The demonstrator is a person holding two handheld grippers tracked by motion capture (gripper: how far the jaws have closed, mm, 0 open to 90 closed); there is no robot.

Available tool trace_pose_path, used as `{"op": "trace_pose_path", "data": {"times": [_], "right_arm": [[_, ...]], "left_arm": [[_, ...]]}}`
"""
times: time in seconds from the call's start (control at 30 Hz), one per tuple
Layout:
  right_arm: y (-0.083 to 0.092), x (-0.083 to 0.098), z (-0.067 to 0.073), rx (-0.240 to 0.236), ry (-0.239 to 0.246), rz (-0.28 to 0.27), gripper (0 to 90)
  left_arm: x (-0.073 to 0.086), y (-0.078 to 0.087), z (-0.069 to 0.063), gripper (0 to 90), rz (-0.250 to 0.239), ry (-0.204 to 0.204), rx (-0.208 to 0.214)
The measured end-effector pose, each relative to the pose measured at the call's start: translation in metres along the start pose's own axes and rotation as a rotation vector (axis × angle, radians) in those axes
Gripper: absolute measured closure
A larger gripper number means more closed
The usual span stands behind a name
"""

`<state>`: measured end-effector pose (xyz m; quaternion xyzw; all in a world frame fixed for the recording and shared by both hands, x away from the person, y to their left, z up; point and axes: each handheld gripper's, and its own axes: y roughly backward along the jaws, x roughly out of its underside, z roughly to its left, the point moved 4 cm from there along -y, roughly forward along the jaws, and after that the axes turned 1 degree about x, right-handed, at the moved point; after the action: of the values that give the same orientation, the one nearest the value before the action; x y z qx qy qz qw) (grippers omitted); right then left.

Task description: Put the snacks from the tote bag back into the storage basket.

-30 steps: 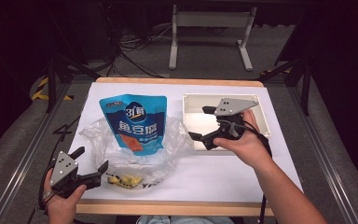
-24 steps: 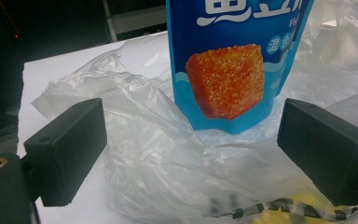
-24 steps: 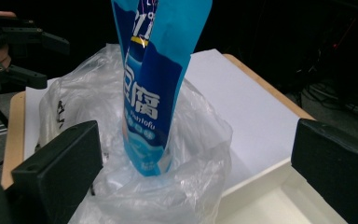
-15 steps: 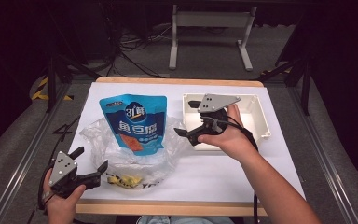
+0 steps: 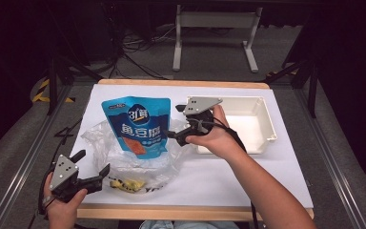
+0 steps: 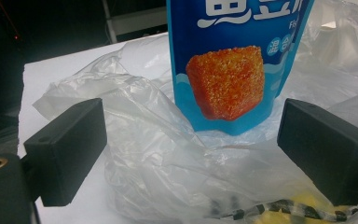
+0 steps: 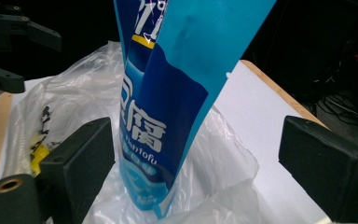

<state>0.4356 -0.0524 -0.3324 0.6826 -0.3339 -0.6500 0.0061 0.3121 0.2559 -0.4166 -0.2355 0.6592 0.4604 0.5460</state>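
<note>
High view: a blue pouch stands on a clear bag at the table's left centre. The right gripper sits just right of the pouch, jaws spread, having just been closing with nothing pinched. A white tray lies to the right. The left gripper hangs at the near left corner, jaws spread.

Left gripper view: the pouch stands beyond the spread jaws, the bag between them.

Right gripper view: the pouch rises edge-on between the spread jaws, untouched; the left gripper shows far left.
</note>
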Motion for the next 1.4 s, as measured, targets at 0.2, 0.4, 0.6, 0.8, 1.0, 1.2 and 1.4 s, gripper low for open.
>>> {"op": "trace_pose_path", "data": {"times": [0.2,0.4,0.6,0.8,1.0,1.2,1.4], "right_arm": [[-0.021,0.006,0.003,-0.013,-0.001,0.002,12.8],[-0.037,0.012,0.007,-0.011,0.015,0.008,13.2],[-0.05,0.019,0.009,-0.024,0.021,0.022,13.3],[-0.063,0.025,0.013,-0.035,0.027,0.027,13.1],[-0.072,0.029,0.018,-0.04,0.047,0.028,13.1],[-0.078,0.033,0.021,-0.048,0.049,0.028,13.0],[-0.085,0.037,0.023,-0.056,0.061,0.033,13.0]], "left_arm": [[0.0,0.0,0.001,9.1,-0.002,0.0,-0.002],[0.0,0.001,0.001,9.1,-0.003,0.002,-0.002],[0.0,0.001,0.001,9.1,-0.003,0.003,0.0],[0.0,0.001,0.002,9.1,-0.001,0.005,0.002],[0.0,0.001,0.002,9.1,-0.006,0.009,0.004],[0.0,0.001,0.002,9.1,-0.008,0.01,0.002],[0.0,0.001,0.002,9.0,-0.007,0.013,0.0]]}}
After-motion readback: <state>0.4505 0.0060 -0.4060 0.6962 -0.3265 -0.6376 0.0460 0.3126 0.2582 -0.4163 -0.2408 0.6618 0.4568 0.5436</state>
